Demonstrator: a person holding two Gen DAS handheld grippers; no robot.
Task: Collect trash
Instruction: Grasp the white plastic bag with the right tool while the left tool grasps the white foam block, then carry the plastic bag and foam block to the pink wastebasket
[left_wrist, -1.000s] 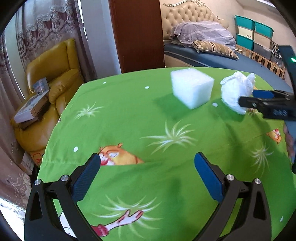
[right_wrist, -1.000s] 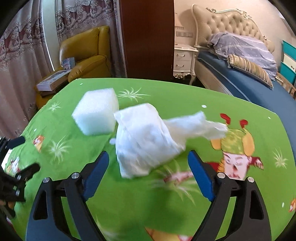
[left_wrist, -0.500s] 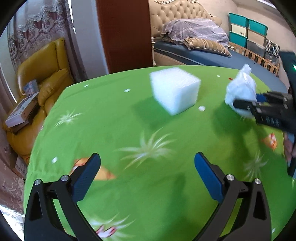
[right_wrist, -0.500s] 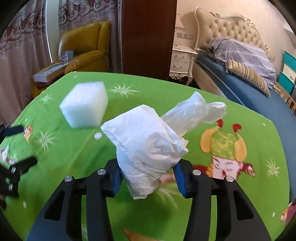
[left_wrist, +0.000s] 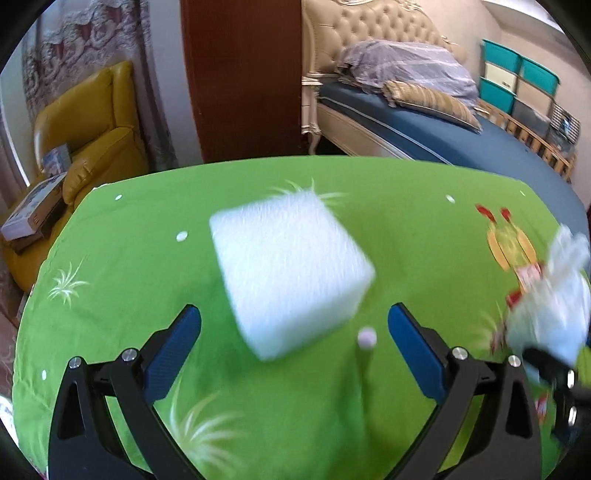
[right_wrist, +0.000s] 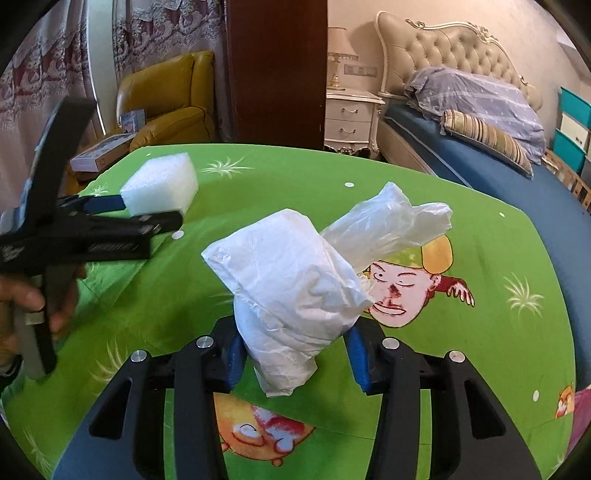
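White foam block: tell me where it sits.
The white foam block sits on the green cloth, between the open left hand-held gripper's fingers, left of the white bag.

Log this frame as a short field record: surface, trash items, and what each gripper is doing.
surface: green cartoon-print cloth
trash 1: white foam block, resting on the cloth
trash 2: crumpled white plastic bag
left gripper: open, fingers either side of the foam block, not touching it
right gripper: shut on the plastic bag, blue pads pressing its lower part
background: bed, yellow armchair
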